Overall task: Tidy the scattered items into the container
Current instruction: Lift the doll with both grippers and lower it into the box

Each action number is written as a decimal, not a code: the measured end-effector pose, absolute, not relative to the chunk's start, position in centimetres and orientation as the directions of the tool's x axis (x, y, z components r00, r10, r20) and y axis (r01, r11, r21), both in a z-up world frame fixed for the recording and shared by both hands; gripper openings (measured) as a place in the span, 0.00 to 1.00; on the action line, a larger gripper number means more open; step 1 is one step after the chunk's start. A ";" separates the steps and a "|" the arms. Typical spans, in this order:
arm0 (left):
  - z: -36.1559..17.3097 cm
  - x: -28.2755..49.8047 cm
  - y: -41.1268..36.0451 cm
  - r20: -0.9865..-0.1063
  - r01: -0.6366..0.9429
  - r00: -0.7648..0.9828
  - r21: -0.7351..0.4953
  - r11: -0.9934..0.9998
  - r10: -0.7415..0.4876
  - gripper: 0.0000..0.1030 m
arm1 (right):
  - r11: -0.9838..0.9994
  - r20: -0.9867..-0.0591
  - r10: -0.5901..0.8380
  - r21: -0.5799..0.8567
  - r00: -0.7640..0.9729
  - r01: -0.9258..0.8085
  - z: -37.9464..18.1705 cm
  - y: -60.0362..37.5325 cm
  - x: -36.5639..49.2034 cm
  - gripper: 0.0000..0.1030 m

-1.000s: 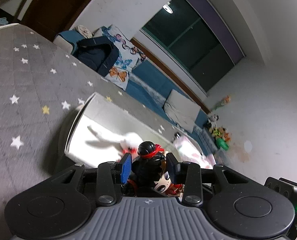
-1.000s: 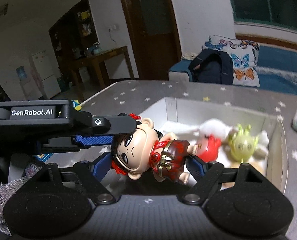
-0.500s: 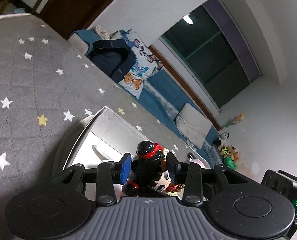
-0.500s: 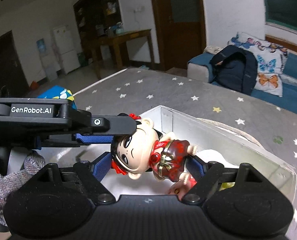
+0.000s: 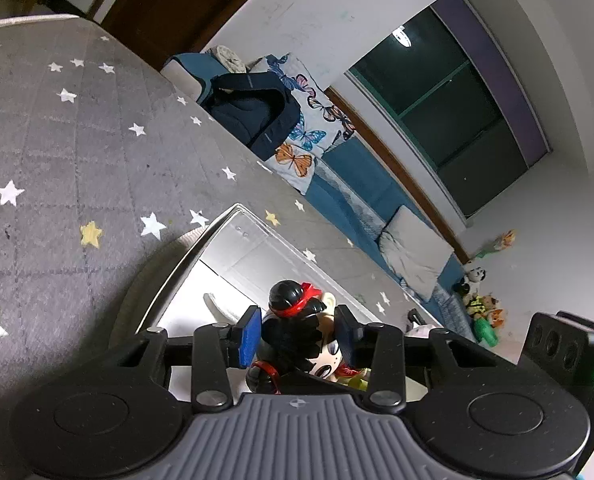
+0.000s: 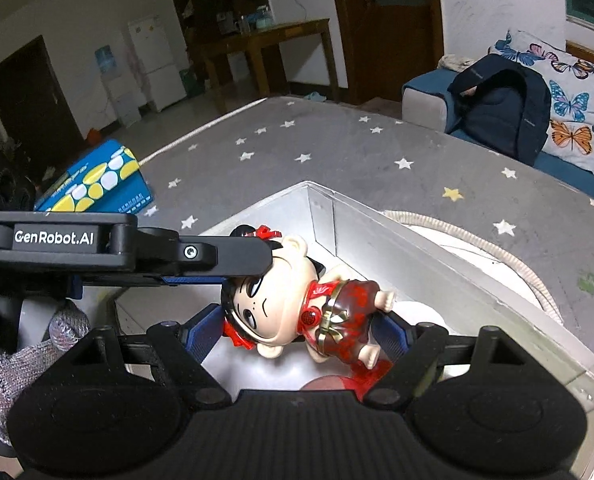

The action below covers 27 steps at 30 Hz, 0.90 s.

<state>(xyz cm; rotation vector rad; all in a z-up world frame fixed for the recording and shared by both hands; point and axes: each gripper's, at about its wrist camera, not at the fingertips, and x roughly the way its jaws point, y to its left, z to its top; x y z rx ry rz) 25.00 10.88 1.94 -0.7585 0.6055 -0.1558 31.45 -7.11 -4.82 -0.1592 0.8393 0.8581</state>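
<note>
Both hand-held grippers [image 6: 301, 334] gripping doll [image 6: 297, 304], over box [image 6: 377, 224]

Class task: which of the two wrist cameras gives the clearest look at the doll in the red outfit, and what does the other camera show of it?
The right wrist view. There the doll lies sideways across the right tool, face and red outfit fully lit, above the container. The left wrist view mostly shows the back of its black hair and part of its face.

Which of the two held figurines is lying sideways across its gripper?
The red-robed doll in the right gripper; its head points left. The black ninja figure in the left gripper is upright.
</note>
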 end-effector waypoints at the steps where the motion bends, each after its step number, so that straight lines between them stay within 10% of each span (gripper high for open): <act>1: 1.9 25.1 10.8 -0.462 -0.081 0.819 -0.681 0.728 -0.341 0.41 | 0.662 -0.713 0.602 0.194 0.360 -0.724 -4.9 -7.1 31.6 0.80; 27: 1.8 24.0 8.2 -0.526 -0.088 0.807 -0.555 0.828 -0.267 0.44 | 0.585 -0.779 0.518 0.023 0.352 -0.810 -5.5 -5.4 31.0 0.80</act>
